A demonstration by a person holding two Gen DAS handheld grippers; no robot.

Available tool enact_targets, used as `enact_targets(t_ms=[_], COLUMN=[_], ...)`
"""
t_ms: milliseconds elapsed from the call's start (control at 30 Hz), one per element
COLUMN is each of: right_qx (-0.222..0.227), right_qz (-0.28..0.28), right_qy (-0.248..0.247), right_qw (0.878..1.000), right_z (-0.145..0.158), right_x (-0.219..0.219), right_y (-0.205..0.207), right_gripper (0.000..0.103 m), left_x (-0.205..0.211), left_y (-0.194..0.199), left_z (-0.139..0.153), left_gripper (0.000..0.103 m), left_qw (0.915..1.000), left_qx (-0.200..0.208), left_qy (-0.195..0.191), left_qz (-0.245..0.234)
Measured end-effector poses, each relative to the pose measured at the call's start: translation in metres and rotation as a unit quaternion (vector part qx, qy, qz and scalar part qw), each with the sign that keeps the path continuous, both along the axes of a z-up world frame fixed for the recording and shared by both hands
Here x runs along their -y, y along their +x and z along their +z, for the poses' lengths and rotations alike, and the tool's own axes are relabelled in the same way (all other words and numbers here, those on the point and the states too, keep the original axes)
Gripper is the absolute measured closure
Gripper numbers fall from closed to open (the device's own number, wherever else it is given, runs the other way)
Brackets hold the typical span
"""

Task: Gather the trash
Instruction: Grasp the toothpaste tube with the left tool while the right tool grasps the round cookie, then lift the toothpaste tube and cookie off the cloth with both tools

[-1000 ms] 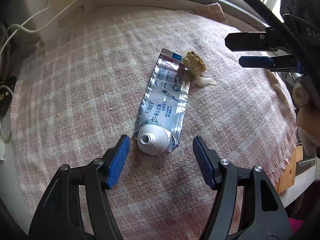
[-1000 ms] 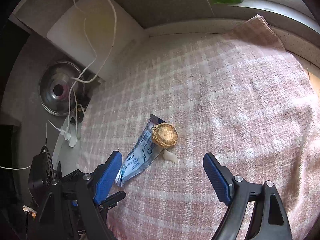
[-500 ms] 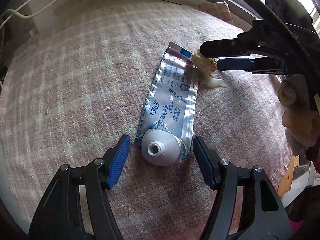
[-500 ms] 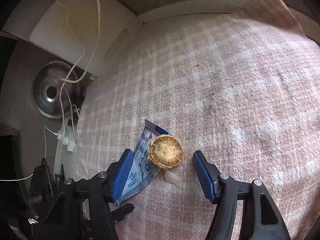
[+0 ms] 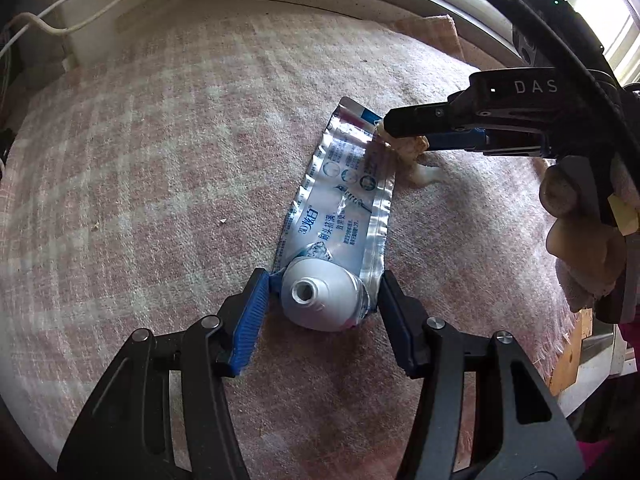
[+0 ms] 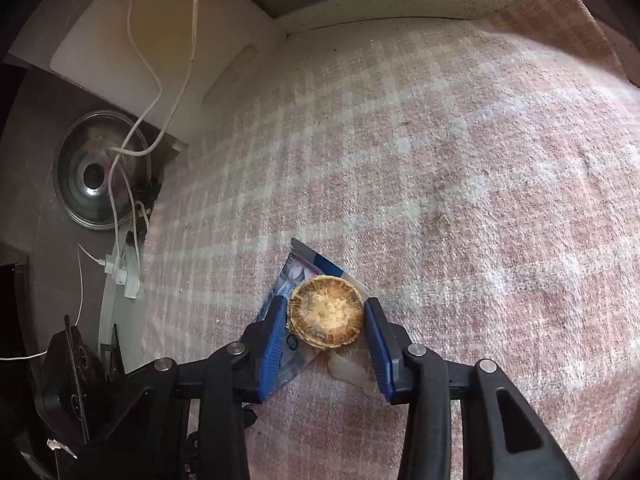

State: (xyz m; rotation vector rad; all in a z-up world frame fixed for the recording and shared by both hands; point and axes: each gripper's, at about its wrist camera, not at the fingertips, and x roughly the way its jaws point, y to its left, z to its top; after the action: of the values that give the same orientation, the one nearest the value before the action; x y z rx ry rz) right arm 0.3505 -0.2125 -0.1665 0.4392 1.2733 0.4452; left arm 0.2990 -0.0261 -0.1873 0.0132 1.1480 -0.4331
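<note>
Mid-counter (image 5: 160, 200), left tool (image 5: 320, 300) closing around the squeezed toothpaste tube (image 5: 340, 208) at its nozzle end, right tool (image 6: 326, 320) closing on the round brown scrap (image 6: 326, 318) at the tube's far end.

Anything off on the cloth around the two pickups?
Yes. The toothpaste tube is squeezed flat, crumpled and capless, its open nozzle facing the left gripper. A browned round food scrap sits on the tube's far end, between the closing right gripper fingers, with a pale sliver beside it.
</note>
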Motion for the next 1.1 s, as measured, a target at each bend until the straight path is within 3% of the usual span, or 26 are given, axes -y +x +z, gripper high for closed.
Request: enact_targets(t_ms=[467,733,767,800,1033,1100], right_qx=[0.028,0.043,0.043,0.043,0.038,0.036], right_qz=[-0.017,-0.003,-0.001,0.001,0.010,0.010], right_qy=[0.005,-0.004,-0.003,-0.003,-0.005,-0.004], right_qw=[0.999,0.999,0.999,0.999,0.999,0.999], right_z=[0.022,0.033,0.033,0.033,0.028,0.027], right_x=[0.034,0.040,0.040,0.040,0.034,0.033], right_y=[-0.019,-0.040,-0.042,-0.044,-0.057,-0.060], right_gripper=[0.063,0.063,0.063,0.063,0.063,0.063], left_x=[-0.030,-0.054,-0.055,-0.056,-0.051,-0.051], left_y=[-0.045,-0.075,-0.079,-0.081,-0.091,-0.088], left_z=[0.021,0.030,0.029,0.027,0.023,0.024], left_gripper=[0.048,0.054,0.080,0.100,0.097,0.074], left_qw=[0.9996,0.9977,0.9977,0.9980,0.9989,0.9987], left_qx=[0.018,0.023,0.022,0.014,0.018,0.012], left_qy=[-0.009,-0.040,-0.039,-0.038,-0.019,-0.001], left_qz=[0.022,0.050,0.050,0.047,0.039,0.049])
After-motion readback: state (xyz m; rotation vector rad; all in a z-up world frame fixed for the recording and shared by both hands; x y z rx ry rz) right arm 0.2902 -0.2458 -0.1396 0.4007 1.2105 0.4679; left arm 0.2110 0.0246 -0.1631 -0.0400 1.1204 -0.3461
